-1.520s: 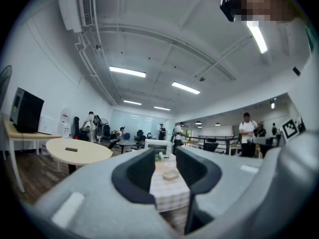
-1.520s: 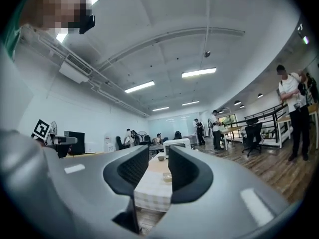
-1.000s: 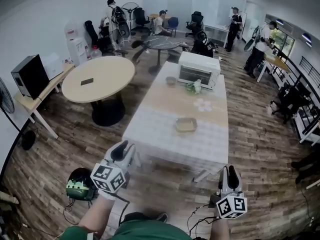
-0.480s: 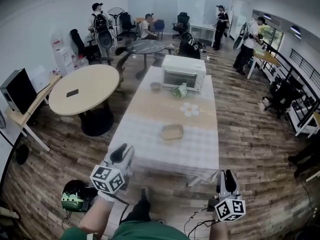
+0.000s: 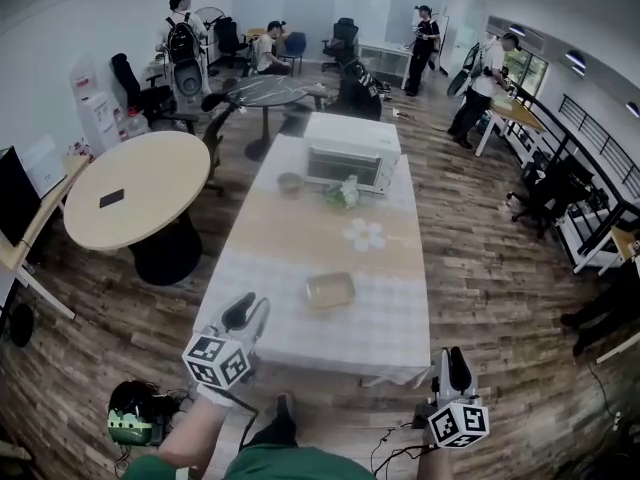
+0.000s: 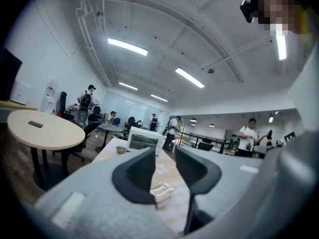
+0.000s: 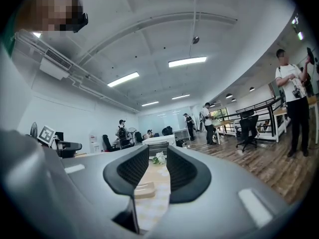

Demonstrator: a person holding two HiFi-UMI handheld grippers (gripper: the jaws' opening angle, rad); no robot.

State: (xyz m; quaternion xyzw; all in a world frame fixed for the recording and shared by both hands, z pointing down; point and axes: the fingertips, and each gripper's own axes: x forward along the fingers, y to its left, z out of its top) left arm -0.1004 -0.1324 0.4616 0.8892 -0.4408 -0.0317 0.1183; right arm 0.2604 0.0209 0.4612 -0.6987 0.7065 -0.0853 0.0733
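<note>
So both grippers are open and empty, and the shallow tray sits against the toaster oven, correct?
Not quite. In the head view the shallow tray lies near the front end of the table, well apart from the toaster oven at the far end. The left gripper and right gripper are open and empty.

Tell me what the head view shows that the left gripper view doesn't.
Head view only: the right gripper and a green object on the floor. Left gripper view only: ceiling light strips, and its jaws standing apart with nothing between. Both: the left gripper, long table, shallow tray, white oven, round table.
</note>
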